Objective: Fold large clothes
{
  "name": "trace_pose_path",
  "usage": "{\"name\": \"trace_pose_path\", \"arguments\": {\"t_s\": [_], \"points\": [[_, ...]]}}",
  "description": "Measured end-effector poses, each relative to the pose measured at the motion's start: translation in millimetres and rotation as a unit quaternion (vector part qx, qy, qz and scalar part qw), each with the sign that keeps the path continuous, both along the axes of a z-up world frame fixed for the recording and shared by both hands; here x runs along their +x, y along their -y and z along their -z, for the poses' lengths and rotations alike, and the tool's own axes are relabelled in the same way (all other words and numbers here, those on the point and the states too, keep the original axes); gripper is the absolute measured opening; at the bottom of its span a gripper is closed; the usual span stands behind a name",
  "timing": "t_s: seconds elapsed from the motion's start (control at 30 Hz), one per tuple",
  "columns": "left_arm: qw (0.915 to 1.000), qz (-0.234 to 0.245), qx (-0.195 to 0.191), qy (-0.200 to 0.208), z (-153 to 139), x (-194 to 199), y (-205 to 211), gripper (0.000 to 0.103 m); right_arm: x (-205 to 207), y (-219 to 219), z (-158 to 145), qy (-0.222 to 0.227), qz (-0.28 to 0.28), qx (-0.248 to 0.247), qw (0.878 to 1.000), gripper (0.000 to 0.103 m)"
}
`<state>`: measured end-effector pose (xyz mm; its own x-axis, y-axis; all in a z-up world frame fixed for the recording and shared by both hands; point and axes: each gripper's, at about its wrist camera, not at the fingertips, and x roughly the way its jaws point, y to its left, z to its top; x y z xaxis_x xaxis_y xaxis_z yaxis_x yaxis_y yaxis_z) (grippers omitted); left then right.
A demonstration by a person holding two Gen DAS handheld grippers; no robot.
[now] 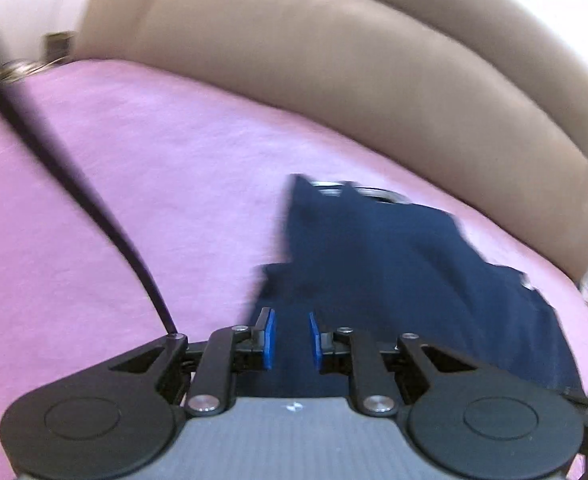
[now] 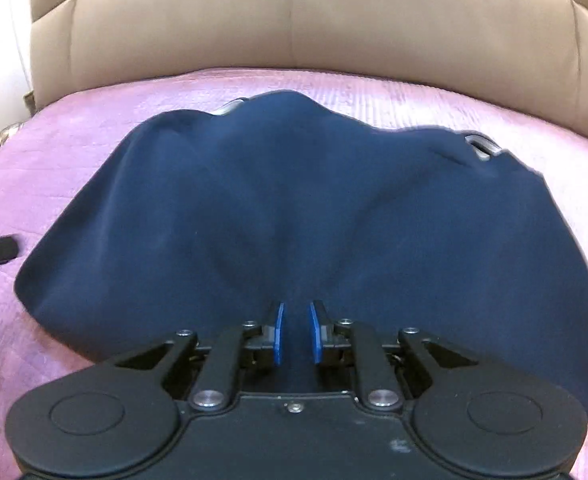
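navy garment pinched at both near edges on the pink bed

the navy garment (image 2: 294,208) lies spread on the pink bedspread (image 2: 94,128), its bulk filling the middle of the right wrist view and running from 9 o'clock to 4 o'clock. its far edge humps up toward 12 o'clock, close to the beige padded headboard (image 2: 294,20), and pale grey trim shows at that edge near 11 o'clock and again near 2 o'clock.

the right gripper (image 2: 295,334) has its blue pads (image 2: 279,334) drawn narrow, with a fold of navy cloth rising between them; creases fan out from that spot toward 10 and 2 o'clock, so the claw is holding the garment at its near hem.

in the left wrist view, blurred by motion, the left gripper (image 1: 292,338) shows its blue pads (image 1: 269,336) set a little wider, with navy cloth between them. whether the pads actually press the fabric cannot be told from this view. the garment (image 1: 393,264) stretches away toward 1 o'clock. a black cable (image 1: 74,176) runs from the gripper's body up to 10 o'clock across the bedspread (image 1: 134,180), and the headboard (image 1: 333,60) curves across 12 to 3 o'clock.
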<state>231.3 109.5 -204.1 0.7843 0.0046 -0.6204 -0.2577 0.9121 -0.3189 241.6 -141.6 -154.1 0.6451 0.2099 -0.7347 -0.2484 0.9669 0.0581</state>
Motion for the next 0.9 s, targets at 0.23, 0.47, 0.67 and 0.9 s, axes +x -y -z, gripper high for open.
{"name": "trace_pose_path", "arguments": {"t_s": [0.23, 0.47, 0.67, 0.9], "points": [[0.9999, -0.004, -0.013, 0.001, -7, -25, -38, 0.024, -17, 7, -33, 0.035, 0.023, 0.04, 0.998, 0.019], [0.9949, 0.006, -0.1, 0.006, 16, -27, -15, 0.041, -23, 11, -30, 0.043, 0.041, 0.016, 0.998, 0.019], [0.9888, -0.034, -0.144, -0.02, 42, -31, -15, 0.049, -23, 7, -16, 0.035, 0.047, -0.002, 0.998, 0.019], [0.9807, -0.035, -0.192, 0.013, 58, -32, -25, 0.064, -20, 4, -7, 0.036, 0.039, -0.006, 0.999, 0.019]]}}
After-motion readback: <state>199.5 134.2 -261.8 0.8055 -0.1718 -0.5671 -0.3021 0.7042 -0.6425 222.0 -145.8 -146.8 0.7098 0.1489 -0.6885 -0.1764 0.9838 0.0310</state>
